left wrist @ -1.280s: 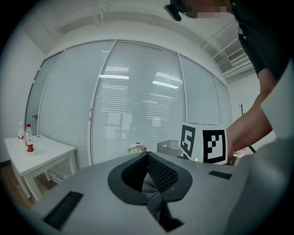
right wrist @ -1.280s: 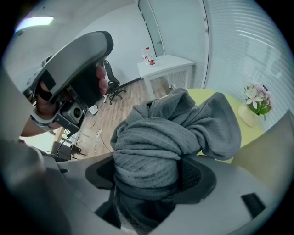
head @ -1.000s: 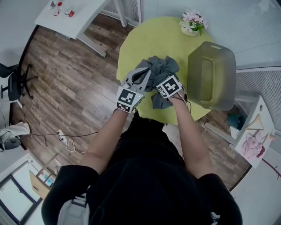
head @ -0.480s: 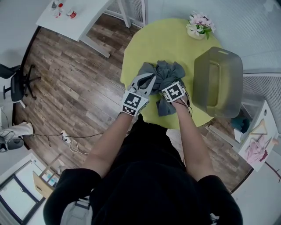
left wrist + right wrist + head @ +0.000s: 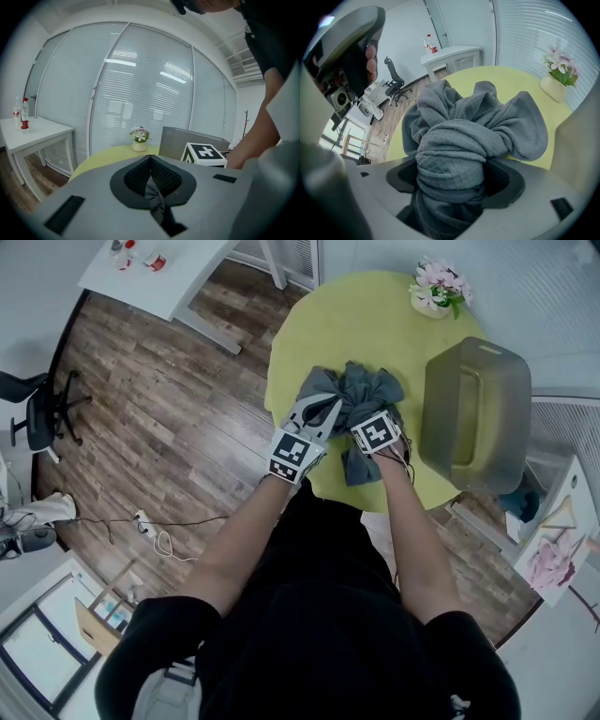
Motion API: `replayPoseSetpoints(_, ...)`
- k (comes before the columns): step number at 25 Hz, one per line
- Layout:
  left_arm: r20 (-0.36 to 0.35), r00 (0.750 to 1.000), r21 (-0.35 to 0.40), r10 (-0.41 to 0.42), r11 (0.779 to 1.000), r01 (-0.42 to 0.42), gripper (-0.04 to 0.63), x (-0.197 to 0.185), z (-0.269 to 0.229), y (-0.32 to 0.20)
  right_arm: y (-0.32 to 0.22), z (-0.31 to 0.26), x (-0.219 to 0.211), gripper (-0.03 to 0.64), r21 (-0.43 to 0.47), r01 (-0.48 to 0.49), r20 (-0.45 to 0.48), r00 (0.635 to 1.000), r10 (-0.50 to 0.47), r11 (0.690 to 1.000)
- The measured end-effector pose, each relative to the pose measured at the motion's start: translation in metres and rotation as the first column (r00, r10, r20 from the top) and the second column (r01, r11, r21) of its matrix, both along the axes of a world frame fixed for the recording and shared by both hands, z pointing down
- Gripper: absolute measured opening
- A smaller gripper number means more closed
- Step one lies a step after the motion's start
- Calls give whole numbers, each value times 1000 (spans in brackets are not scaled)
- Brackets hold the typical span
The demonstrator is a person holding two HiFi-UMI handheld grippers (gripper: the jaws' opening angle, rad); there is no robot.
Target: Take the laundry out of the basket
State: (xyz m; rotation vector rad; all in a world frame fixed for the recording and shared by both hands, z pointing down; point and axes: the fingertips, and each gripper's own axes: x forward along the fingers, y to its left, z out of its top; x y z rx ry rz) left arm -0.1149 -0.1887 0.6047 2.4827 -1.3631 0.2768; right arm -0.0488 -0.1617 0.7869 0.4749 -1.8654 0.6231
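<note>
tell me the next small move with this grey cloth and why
Probably open both jaws and let go: the grey cloth lies bunched on the yellow table, outside the basket, with the left hand-held gripper pinching a fold and the right hand-held gripper clamped on a thick wad.

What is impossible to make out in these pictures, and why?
Head view: full shape of the grey cloth, bunched up on itself.
Left gripper view: inside of the basket, behind its own wall.
Left gripper view: labels of the bottles, too small.

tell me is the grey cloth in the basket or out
Out: the grey cloth sits crumpled on the yellow table, beside the basket.
</note>
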Motion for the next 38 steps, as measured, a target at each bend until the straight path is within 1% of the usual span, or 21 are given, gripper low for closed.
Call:
replayPoseSetpoints(3, -9, 1000, -10, -4, 1000, 4, 9, 1, 8, -3, 0, 2, -1, 367, 5, -2, 1, 1000, 2, 1000)
replayPoseSetpoints(6, 0, 1000, -18, -1, 1000, 1, 9, 2, 12, -3, -1, 2, -1, 373, 10, 2, 10, 1000, -2, 1000)
replayPoseSetpoints(12, -4, 1000, 1, -19, 1000, 19, 9, -1, -3, 1, -2, -8, 3, 391, 7, -4, -13, 1000, 4, 1000)
replayPoseSetpoints(15, 5, 1000, 13, -20, 1000, 20, 9, -3, -10, 1, -4, -24, 5, 391, 20, -22, 0, 1000, 22, 1000)
replayPoseSetpoints(22, 7, 1000, 47, -2, 999, 2, 9, -1, -36, 7, -2, -68, 7, 390, 56, -95, 102, 991, 89, 994)
replayPoseSetpoints(26, 0, 1000, 69, 5, 998, -5, 9, 4, -53, 14, 0, -93, 17, 390, 108, -131, 138, 984, 116, 985)
replayPoseSetpoints(30, 3, 999, 95, 31, 995, -32, 9, 11, -73, 24, 7, -121, 28, 390, 161, -176, 194, 970, 144, 971)
replayPoseSetpoints(34, -29, 997, 113, 71, 991, -67, 9, 25, -93, 38, 17, -158, 36, 390, 180, -223, 276, 946, 168, 958)
replayPoseSetpoints(36, -35, 995, 124, 92, 988, -87, 9, 36, -105, 44, 22, -182, 45, 388, 215, -245, 314, 934, 171, 945)
replayPoseSetpoints(38, -37, 993, 137, 113, 985, -107, 9, 48, -118, 50, 25, -205, 56, 389, 266, -267, 347, 923, 166, 926)
